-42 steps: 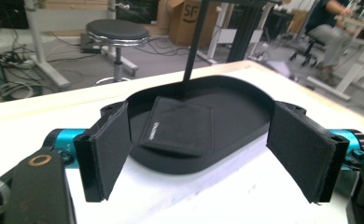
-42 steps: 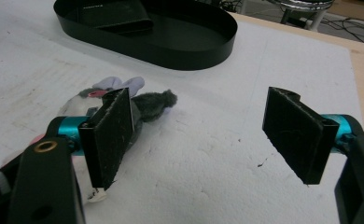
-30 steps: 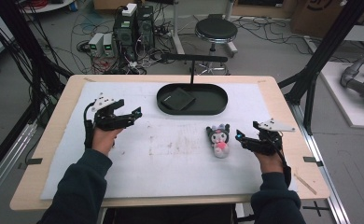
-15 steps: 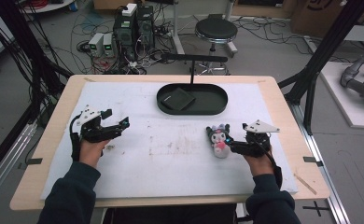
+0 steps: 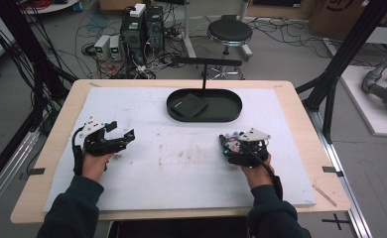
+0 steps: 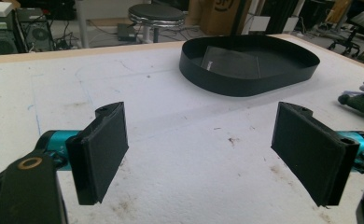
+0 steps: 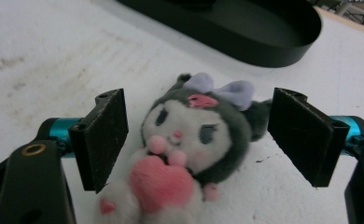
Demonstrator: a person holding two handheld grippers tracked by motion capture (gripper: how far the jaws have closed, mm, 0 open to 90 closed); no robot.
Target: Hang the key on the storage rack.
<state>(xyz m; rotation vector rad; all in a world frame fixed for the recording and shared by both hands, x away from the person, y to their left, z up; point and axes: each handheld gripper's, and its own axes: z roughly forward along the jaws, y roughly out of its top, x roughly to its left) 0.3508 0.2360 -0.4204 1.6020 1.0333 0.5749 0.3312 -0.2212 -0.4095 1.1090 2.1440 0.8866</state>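
Plush toy (image 7: 189, 140) lies near right on the white mat, between the wide-open right gripper (image 7: 196, 135) jaws; judged best to close squarely across its head. Left gripper (image 6: 203, 149) gapes empty.

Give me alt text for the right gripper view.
A plush toy holding a pink heart lies on the white table between the open right tongs, neither jaw touching it. A black oval tray sits beyond it.
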